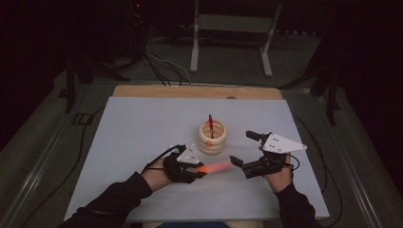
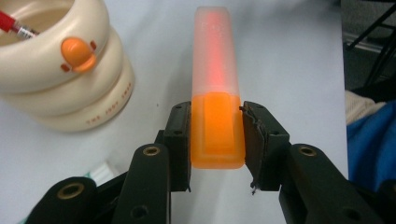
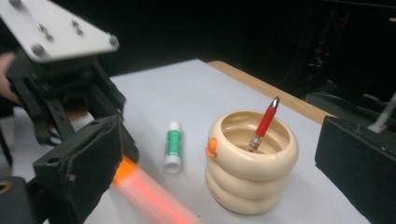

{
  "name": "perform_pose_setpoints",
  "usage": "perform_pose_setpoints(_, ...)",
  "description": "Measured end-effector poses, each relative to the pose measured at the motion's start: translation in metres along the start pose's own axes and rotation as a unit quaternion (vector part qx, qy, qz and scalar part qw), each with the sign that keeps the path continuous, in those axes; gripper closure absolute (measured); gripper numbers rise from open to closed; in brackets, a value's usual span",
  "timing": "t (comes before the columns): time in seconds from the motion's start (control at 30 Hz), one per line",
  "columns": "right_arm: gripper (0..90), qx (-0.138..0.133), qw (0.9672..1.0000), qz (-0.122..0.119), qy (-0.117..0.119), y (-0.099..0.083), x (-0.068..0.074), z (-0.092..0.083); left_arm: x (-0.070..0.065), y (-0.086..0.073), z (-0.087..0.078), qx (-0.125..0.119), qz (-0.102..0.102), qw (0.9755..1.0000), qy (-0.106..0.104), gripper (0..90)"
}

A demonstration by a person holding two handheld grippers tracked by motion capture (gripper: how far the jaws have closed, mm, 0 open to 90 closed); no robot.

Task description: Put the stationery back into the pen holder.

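Left gripper view: left gripper (image 2: 217,135) pinches orange base of translucent frosted marker (image 2: 216,84), flat-sided, red core glowing inside, cap end pointing toward right gripper (image 1: 243,151). Right gripper jaws spread wide, black padded faces. Cream holder (image 1: 212,137) far of both: three stacked glossy rings, orange duck face, red pen (image 3: 264,123) leaning inside. Green-white glue stick (image 3: 173,146) lies on matte white tabletop (image 1: 142,123) left of holder.

White metal stand (image 1: 233,28) beyond table (image 1: 142,123) — cables (image 1: 161,66) on floor (image 1: 228,71) nearby.
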State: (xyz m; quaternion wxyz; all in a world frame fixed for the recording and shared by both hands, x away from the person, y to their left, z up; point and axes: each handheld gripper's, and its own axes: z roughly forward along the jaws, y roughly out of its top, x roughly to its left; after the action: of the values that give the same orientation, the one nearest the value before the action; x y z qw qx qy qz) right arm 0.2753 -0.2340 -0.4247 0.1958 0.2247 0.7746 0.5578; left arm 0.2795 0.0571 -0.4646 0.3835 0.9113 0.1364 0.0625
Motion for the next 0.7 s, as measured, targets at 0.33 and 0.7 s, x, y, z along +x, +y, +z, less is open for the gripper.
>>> perform_pose_setpoints(0.33, 0.9, 0.046, 0.9944, -0.091, -0.028, 0.008, 0.025, 0.011, 0.001, -0.005, -0.019, 0.002, 0.001, 1.0000, -0.004, 65.9)
perform_pose_setpoints(0.7, 1.1, 0.093, 0.9795, -0.173, -0.043, 0.005, 0.058, 0.026, 0.006, -0.005, -0.033, 0.002, 0.000, 0.9999, -0.013, 65.8)
